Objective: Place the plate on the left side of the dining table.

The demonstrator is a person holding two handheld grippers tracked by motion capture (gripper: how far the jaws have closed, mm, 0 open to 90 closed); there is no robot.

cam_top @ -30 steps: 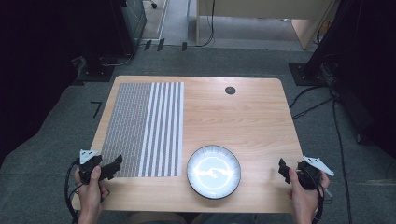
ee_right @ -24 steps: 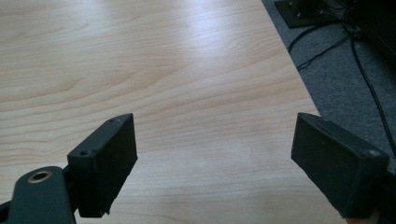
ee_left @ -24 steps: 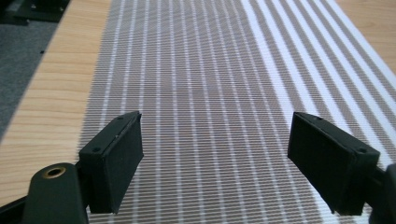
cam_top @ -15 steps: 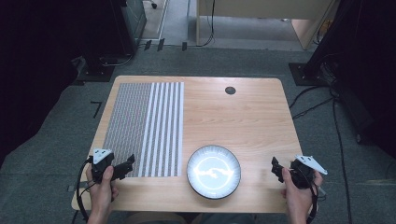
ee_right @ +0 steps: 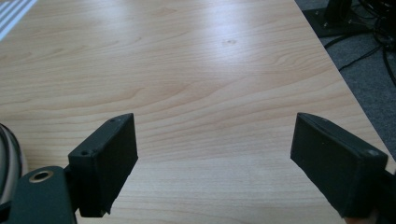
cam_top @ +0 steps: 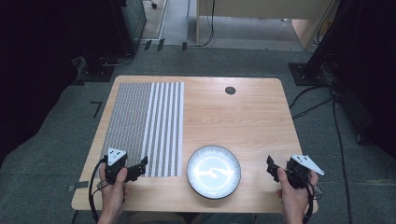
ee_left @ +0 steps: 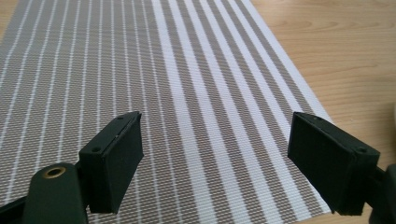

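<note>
Left gripper (cam_top: 142, 164) spread over mat (cam_top: 144, 126) at table's (cam_top: 243, 121) near-left corner, right gripper (cam_top: 271, 165) spread near right edge, plate (cam_top: 214, 171) by near edge.

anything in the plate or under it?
The plate looks empty: its glossy centre shows glare only. It sits straight on the wooden table, just right of the striped placemat, not on it. Whatever lies beneath the plate is hidden.

Forearms cut off by the bottom edge of the high view. Placemat (ee_left: 187, 93) running out past the top and left edges in the left gripper view. Plate (ee_right: 7, 158) reduced to a sliver of rim in the right gripper view (pattern unreadable). Small dark disc (cam_top: 230, 90) on the counter (cam_top: 243, 121) too small to identify.
</note>
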